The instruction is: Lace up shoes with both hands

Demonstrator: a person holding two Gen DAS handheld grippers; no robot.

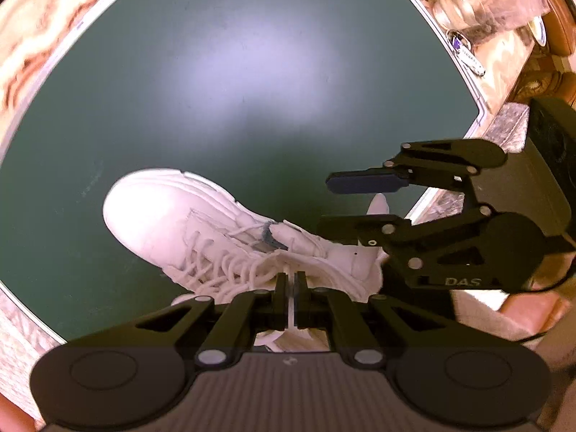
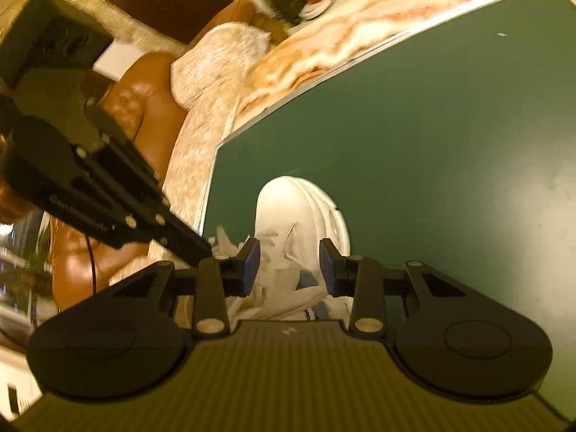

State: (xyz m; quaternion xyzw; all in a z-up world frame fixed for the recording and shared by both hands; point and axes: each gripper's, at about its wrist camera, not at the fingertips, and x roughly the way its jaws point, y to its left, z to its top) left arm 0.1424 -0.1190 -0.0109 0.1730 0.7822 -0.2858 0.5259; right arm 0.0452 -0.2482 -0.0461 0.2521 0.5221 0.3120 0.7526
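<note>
A white high-top shoe (image 1: 151, 212) lies on the green mat (image 1: 216, 72), its toe towards the upper left in the left wrist view. My left gripper (image 1: 291, 284) hangs over the laced area, shut on a thin white shoelace (image 1: 291, 309) that runs between its pads. My right gripper (image 1: 360, 205) reaches in from the right over the shoe's collar, jaws apart, with a white tab of the shoe between them. In the right wrist view, the right gripper (image 2: 289, 266) stands open astride the shoe (image 2: 298, 208), pads not touching it. The left gripper (image 2: 203, 248) comes in from the left.
The mat (image 2: 432, 126) lies on a marble-patterned table (image 2: 324, 46). Beyond the table's edge stands a brown leather chair (image 2: 144, 108) with a pale woven throw (image 2: 216, 57). Small items, among them a pen (image 1: 468, 57), lie off the mat's far right corner.
</note>
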